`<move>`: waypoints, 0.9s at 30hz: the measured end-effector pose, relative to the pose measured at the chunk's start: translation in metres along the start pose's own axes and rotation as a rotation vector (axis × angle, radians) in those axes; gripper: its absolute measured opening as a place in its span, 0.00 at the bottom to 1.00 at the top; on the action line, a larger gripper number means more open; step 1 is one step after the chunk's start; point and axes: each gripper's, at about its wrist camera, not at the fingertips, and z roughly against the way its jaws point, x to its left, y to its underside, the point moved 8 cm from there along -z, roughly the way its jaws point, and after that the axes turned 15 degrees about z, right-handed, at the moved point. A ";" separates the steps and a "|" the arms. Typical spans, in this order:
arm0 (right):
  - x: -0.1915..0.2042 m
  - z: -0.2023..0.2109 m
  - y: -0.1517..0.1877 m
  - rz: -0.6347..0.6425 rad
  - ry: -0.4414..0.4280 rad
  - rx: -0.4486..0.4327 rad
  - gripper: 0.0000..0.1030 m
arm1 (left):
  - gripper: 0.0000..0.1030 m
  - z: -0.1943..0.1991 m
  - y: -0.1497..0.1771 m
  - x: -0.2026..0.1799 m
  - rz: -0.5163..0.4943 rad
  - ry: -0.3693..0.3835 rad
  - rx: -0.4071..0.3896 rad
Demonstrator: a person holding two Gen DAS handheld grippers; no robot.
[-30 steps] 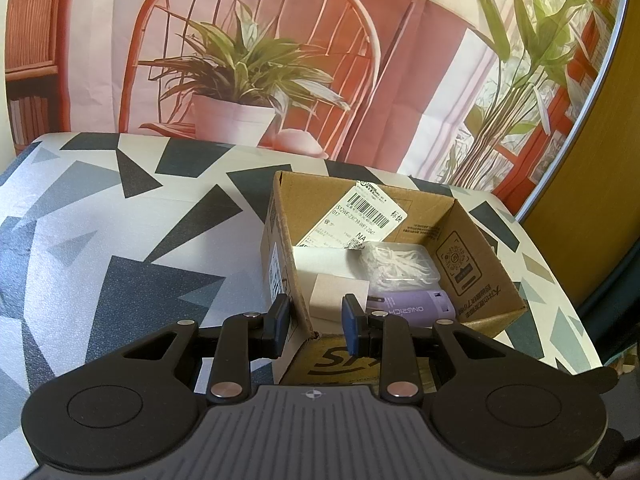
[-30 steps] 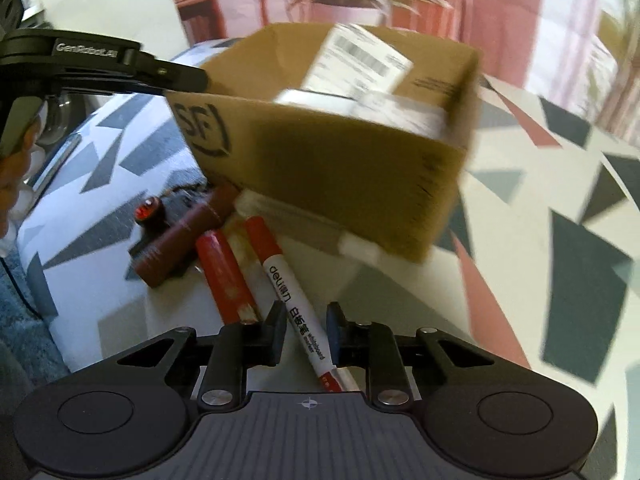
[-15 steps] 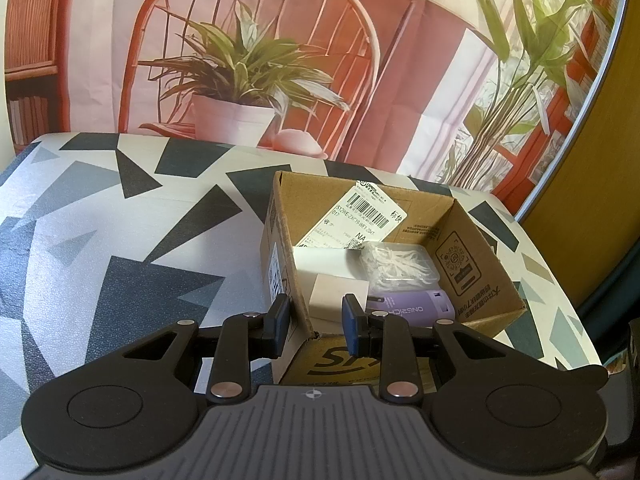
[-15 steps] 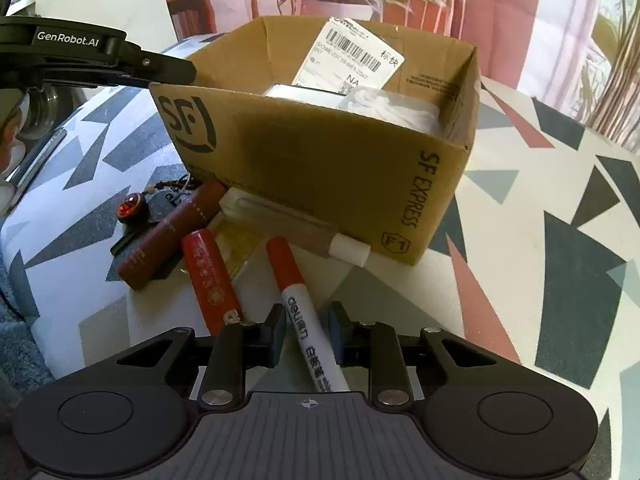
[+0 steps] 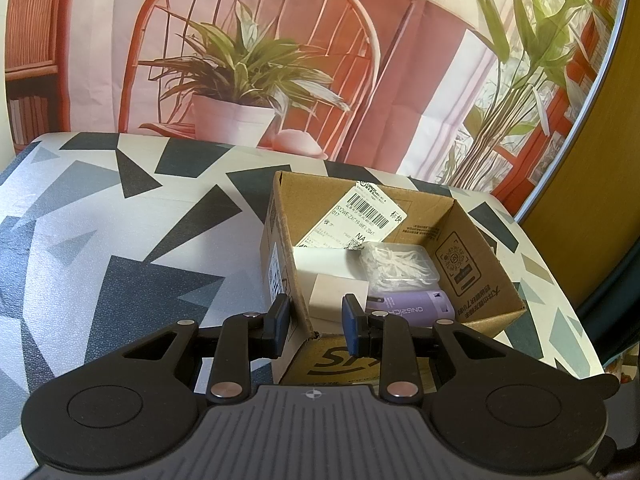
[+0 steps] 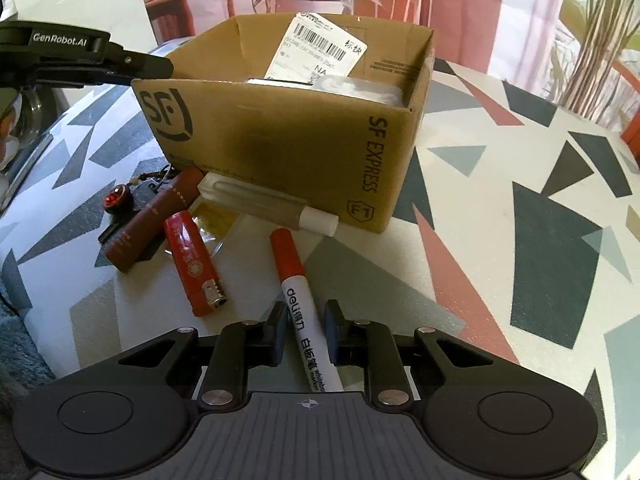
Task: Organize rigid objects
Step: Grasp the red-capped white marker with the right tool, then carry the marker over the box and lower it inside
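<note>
We note the right gripper low over the patterned tabletop, its jaws apart and straddling the white barrel of a red-capped whiteboard marker; the pads look just beside the barrel, and we cannot tell whether they touch it. The marker lies at lower centre of the right wrist view, cap pointing up-frame toward the brown cardboard shipping box.

We judge the marker light, stiff and smooth, so liable to roll or pivot. Mid-barrel looks the sounder place to hold it, squarely across its width, clear of the cap.

The left gripper has its jaws apart, set either side of the box's near corner, seemingly steadying it.

Only the right view shows the loose items left of the marker: a red lighter, a dark brown tube, a clear tube with a white cap against the box wall, and a small black keyring with a red stud.

Only the left view shows the box's inside: a purple cylinder, a clear packet of white picks, a white carton, and a barcode label.
</note>
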 end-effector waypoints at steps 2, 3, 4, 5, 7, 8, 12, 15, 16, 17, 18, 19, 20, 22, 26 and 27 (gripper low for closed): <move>0.001 0.000 0.000 0.010 0.007 0.004 0.18 | 0.29 0.000 0.000 0.000 0.000 -0.001 0.000; 0.001 0.000 0.000 0.011 0.009 0.003 0.17 | 0.29 0.000 0.000 0.000 -0.001 -0.001 0.000; 0.001 0.001 0.001 0.009 0.010 0.001 0.16 | 0.29 0.000 0.000 0.000 0.000 0.000 0.000; 0.000 0.001 0.001 0.005 0.012 -0.002 0.14 | 0.29 0.000 0.000 0.000 0.000 0.000 0.000; -0.002 0.004 0.003 -0.011 0.011 -0.012 0.13 | 0.29 0.000 0.000 0.000 0.000 -0.001 0.000; -0.004 0.006 0.003 -0.022 0.012 -0.019 0.13 | 0.29 0.000 0.000 0.000 0.000 0.000 0.000; -0.016 0.025 0.004 -0.098 0.001 -0.087 0.13 | 0.29 0.000 0.000 0.000 0.000 0.000 0.000; -0.032 0.049 0.002 -0.146 0.031 -0.138 0.13 | 0.29 0.000 0.000 0.000 0.002 0.001 -0.001; -0.038 0.057 0.001 -0.158 0.041 -0.160 0.13 | 0.29 0.000 0.000 0.000 0.002 0.001 -0.001; -0.043 0.067 -0.002 -0.173 0.045 -0.191 0.13 | 0.29 0.000 0.000 0.000 0.002 0.001 -0.001; -0.048 0.076 -0.006 -0.192 0.046 -0.222 0.13 | 0.29 0.000 0.000 -0.001 0.002 0.001 -0.001; -0.054 0.086 -0.011 -0.211 0.047 -0.259 0.13 | 0.29 0.000 0.000 0.000 0.002 0.001 -0.001; -0.059 0.095 -0.017 -0.221 0.048 -0.292 0.13 | 0.29 0.000 0.000 0.000 0.002 0.001 -0.001; -0.066 0.111 -0.035 -0.231 0.033 -0.370 0.13 | 0.29 0.000 0.000 0.000 0.002 0.001 -0.001; -0.072 0.116 -0.079 -0.224 -0.032 -0.453 0.13 | 0.29 0.000 0.000 0.000 0.002 0.001 0.000; -0.071 0.110 -0.093 -0.217 -0.054 -0.462 0.13 | 0.29 0.000 0.000 0.000 0.001 0.001 0.000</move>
